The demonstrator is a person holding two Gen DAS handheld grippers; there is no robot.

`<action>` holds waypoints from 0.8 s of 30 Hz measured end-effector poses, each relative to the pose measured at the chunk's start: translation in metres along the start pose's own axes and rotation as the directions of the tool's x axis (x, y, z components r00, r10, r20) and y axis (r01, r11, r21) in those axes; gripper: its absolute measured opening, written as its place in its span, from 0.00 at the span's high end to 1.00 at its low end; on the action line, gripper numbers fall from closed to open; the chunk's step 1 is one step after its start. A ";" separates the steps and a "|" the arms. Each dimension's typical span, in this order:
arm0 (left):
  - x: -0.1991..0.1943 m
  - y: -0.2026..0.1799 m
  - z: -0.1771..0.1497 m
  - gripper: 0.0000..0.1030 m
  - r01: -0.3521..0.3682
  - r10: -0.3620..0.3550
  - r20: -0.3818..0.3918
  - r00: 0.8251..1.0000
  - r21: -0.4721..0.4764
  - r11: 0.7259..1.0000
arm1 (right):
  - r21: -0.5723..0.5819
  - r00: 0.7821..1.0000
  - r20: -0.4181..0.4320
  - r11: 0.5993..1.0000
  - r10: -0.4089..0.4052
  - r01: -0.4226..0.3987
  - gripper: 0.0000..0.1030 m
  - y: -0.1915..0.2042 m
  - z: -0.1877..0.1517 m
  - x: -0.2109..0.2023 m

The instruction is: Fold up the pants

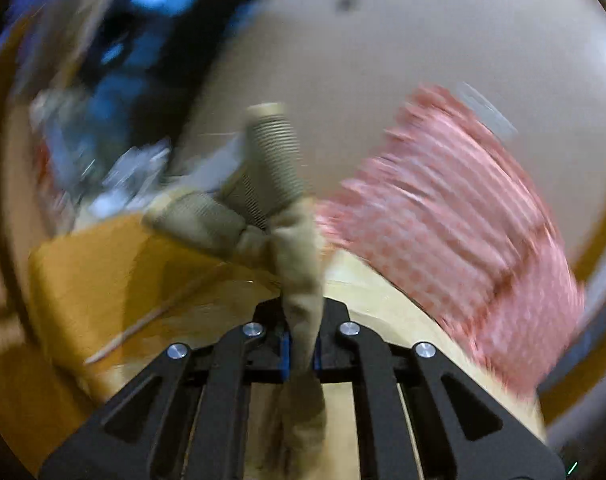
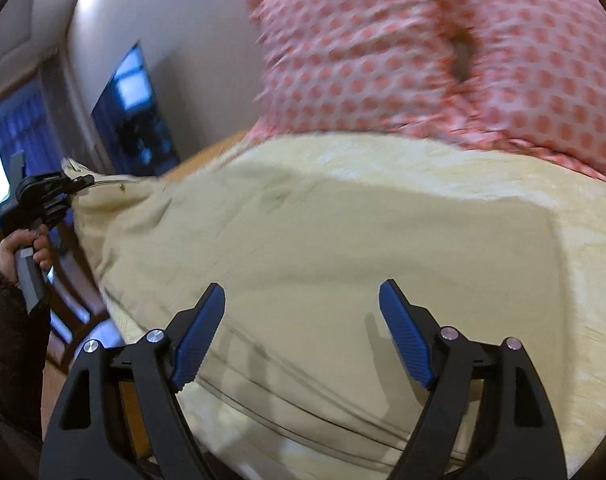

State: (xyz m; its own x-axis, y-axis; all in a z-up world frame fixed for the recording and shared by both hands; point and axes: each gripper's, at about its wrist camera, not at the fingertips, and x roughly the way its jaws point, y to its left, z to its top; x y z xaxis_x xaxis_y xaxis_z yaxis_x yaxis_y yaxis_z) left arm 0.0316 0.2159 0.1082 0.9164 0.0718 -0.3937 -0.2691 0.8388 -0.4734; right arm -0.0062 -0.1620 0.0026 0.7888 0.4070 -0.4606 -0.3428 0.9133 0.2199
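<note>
Khaki cotton pants (image 2: 303, 248) spread across the middle of the right wrist view, over a pale yellow bedcover (image 2: 503, 184). The left gripper (image 1: 302, 354), at lower centre of its own view, is clamped on a bunched fold of that fabric with a ribbed cuff (image 1: 277, 152) above. The right gripper (image 2: 303, 336) hovers with jaws wide apart, holding nothing. A pink dotted pillow (image 2: 443, 48) fills the upper right.
</note>
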 end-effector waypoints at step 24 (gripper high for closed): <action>0.015 -0.271 -0.264 0.79 0.581 -0.238 -0.565 0.790 0.565 0.587 | 0.599 0.993 0.099 0.792 0.068 -0.114 0.16 -0.162 -0.016 -0.059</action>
State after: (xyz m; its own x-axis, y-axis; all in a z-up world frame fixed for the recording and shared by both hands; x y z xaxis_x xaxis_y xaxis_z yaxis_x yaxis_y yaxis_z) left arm 0.0399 -0.1523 0.0227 0.6206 -0.4478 -0.6436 0.5414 0.8385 -0.0614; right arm -0.0055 -0.3340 -0.0191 0.8103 0.4646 -0.3572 -0.0557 0.6679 0.7422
